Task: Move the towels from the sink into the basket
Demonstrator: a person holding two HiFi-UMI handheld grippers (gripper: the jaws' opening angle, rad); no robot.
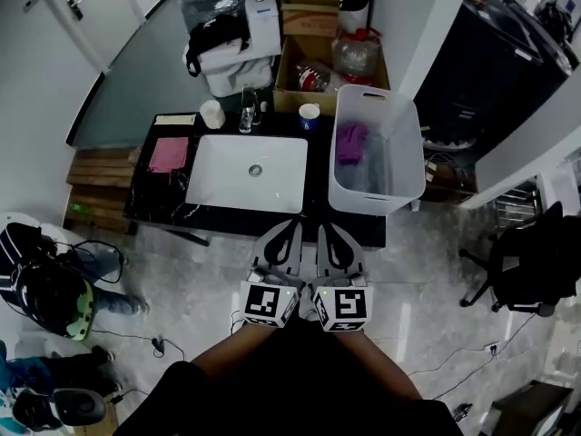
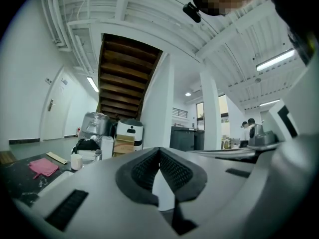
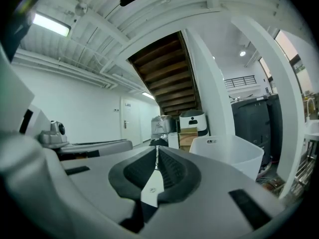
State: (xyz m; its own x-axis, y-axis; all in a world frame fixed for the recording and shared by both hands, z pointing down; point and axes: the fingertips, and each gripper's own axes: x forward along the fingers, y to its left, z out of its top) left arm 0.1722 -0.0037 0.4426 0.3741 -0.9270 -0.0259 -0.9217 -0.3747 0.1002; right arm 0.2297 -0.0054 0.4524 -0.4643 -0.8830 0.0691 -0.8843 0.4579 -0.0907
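Observation:
The white sink point(image 1: 218, 184) in the black counter holds no towel. A pink towel point(image 1: 169, 153) lies flat on the counter left of it, also seen low at the left in the left gripper view point(image 2: 43, 167). The white basket point(image 1: 404, 148) stands on the counter's right end with a purple towel point(image 1: 351, 141) inside; the basket point(image 3: 232, 156) also shows in the right gripper view. My left gripper point(image 1: 294, 225) and right gripper point(image 1: 326, 229) hang side by side before the counter's front edge, pointing level. Both are shut and hold nothing point(image 2: 159, 150) point(image 3: 157, 149).
Behind the sink stand a white cup point(image 1: 212, 113), a glass point(image 1: 246, 112) and a blue-rimmed cup point(image 1: 309, 115). A cardboard box point(image 1: 313, 71) and a white appliance point(image 1: 238, 57) sit beyond the counter. An office chair point(image 1: 522, 262) is at right; a person and gear crouch at left point(image 1: 54, 289).

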